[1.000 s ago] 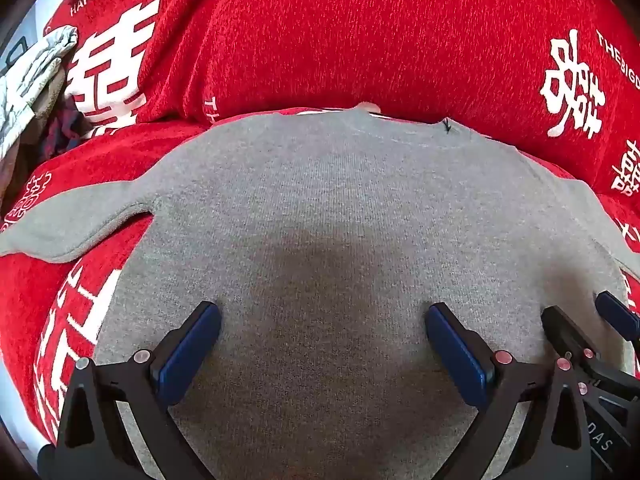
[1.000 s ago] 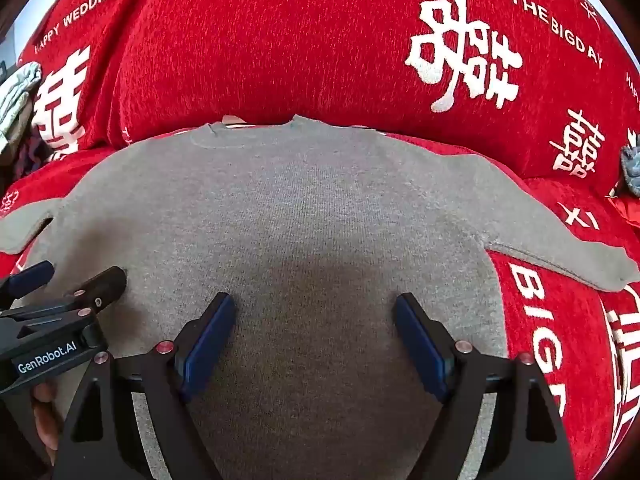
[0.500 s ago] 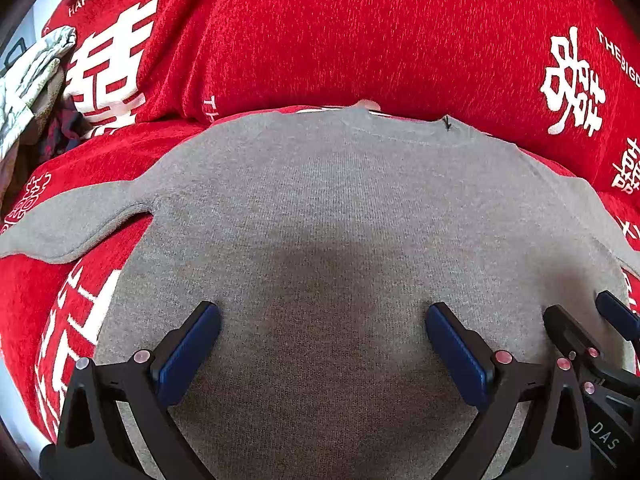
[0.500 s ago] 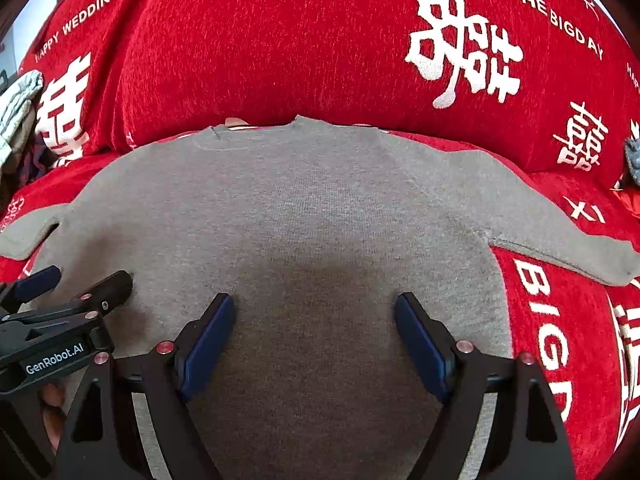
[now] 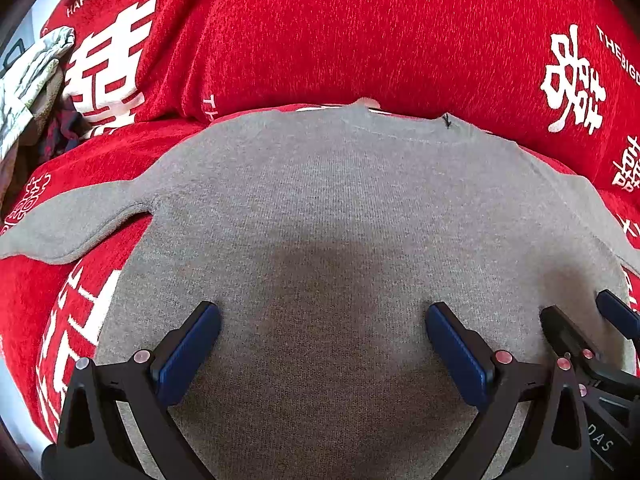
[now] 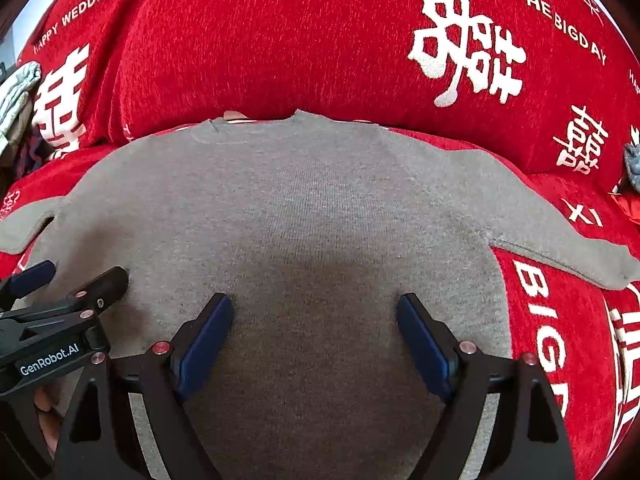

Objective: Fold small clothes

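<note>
Both the left gripper (image 5: 322, 344) and the right gripper (image 6: 314, 340) hang side by side with jaws spread wide, holding nothing, the right's having just widened slightly. The grey sweater (image 5: 340, 208) lies flat beneath and ahead of them on the red sofa cover (image 5: 360, 32). A careless pinch could snag the cover underneath too, or bunch the knit.

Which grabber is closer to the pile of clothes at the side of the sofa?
Left. The left gripper is over the grey sweater on the side toward the pile of clothes; the right gripper is on its far side.
</note>
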Available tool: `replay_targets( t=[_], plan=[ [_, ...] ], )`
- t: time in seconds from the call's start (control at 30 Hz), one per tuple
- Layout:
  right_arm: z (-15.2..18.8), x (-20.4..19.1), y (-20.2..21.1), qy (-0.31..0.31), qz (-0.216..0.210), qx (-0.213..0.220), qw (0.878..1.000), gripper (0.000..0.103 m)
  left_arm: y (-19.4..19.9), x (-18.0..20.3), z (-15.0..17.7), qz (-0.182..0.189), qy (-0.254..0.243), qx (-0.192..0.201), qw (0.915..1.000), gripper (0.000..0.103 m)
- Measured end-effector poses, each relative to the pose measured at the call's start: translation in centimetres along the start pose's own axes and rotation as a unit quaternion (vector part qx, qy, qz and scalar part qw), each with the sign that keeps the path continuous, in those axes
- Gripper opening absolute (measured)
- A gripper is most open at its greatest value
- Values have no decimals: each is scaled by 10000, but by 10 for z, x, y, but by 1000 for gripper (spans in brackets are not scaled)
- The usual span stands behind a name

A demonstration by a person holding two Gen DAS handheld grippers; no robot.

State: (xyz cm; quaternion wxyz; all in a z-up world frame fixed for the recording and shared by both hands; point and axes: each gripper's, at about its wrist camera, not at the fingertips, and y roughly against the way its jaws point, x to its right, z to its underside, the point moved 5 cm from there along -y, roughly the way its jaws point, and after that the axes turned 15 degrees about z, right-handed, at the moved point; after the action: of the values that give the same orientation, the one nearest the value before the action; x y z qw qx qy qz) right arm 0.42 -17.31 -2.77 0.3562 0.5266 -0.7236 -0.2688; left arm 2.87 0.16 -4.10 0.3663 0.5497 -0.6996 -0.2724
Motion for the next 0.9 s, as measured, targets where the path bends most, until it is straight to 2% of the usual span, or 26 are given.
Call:
replay_targets(
  t=[0.33, 0.53, 0.7, 0.9],
  plan=[
    [0, -1, 0, 47, 34, -11, 10000, 87, 0, 1, -1, -33, 16, -82, 10000, 103],
    [-3, 0, -2, 131, 25, -139, 9998, 87, -2, 1, -4, -45, 46, -319, 9995, 103],
    [-6, -1, -5, 204, 25, -332, 9992, 88, -6, 0, -10, -33, 151, -749, 9971, 103],
    [-16, -2, -13, 377, -66, -953, 9947, 91, -10, -1, -13, -44, 259, -1159, 9929, 103]
  ],
)
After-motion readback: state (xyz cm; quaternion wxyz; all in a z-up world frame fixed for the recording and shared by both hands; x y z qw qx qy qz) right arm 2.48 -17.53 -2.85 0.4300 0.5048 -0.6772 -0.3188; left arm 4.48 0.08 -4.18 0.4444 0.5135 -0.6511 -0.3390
